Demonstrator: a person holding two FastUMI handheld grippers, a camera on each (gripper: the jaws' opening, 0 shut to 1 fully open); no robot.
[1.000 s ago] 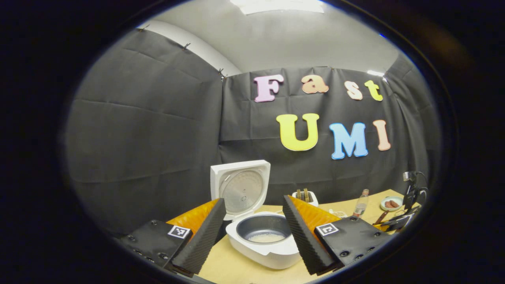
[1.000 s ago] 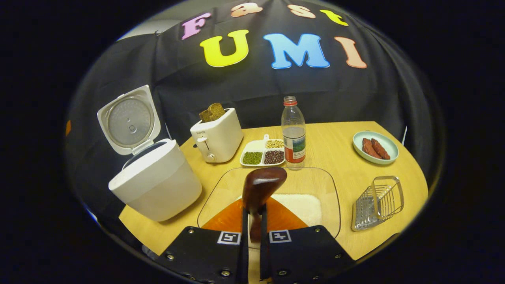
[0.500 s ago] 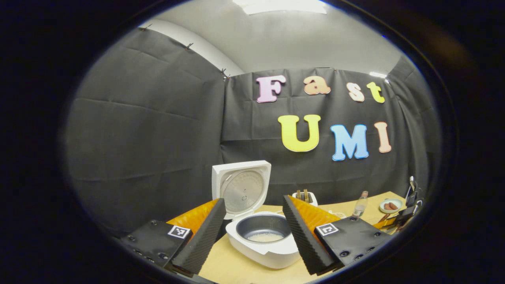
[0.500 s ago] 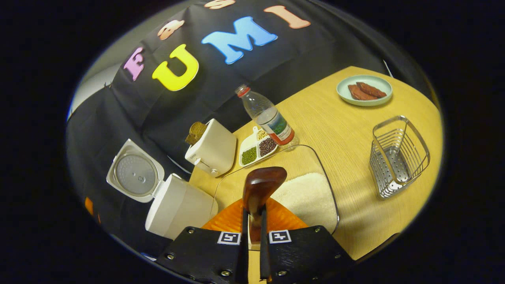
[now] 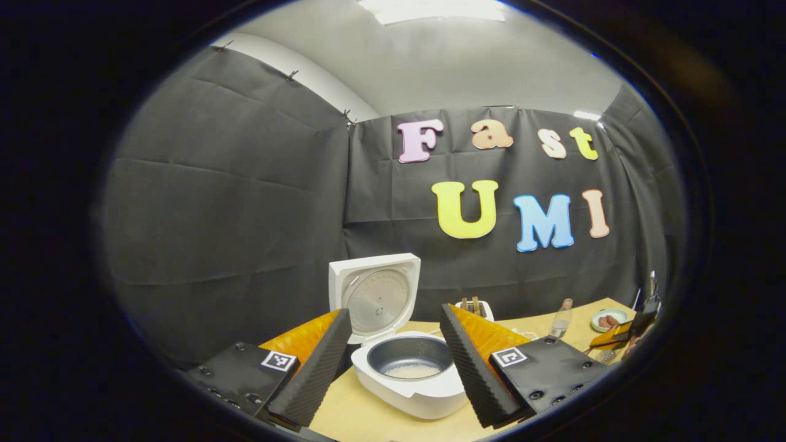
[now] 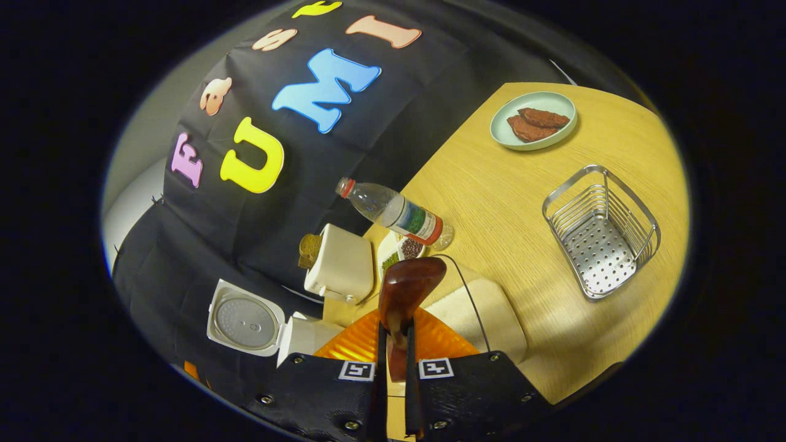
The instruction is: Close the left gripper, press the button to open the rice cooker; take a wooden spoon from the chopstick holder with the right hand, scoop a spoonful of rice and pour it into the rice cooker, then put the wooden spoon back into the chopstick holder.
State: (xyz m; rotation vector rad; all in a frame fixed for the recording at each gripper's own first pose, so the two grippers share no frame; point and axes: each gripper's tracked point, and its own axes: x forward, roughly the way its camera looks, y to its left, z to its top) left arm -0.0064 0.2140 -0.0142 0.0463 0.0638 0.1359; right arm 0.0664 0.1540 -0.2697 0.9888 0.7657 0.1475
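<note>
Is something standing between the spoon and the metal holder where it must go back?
Nothing visible does. The right tool holds the spoon over the rice tray; only bare table lies between it and the holder, which looks empty.

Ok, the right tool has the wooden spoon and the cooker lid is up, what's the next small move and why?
Probably carry the wooden spoon toward the wire chopstick holder and lower it in. The right tool is shut on its handle, rice already lies in the rice cooker pot, and the holder stands empty on the table.
</note>
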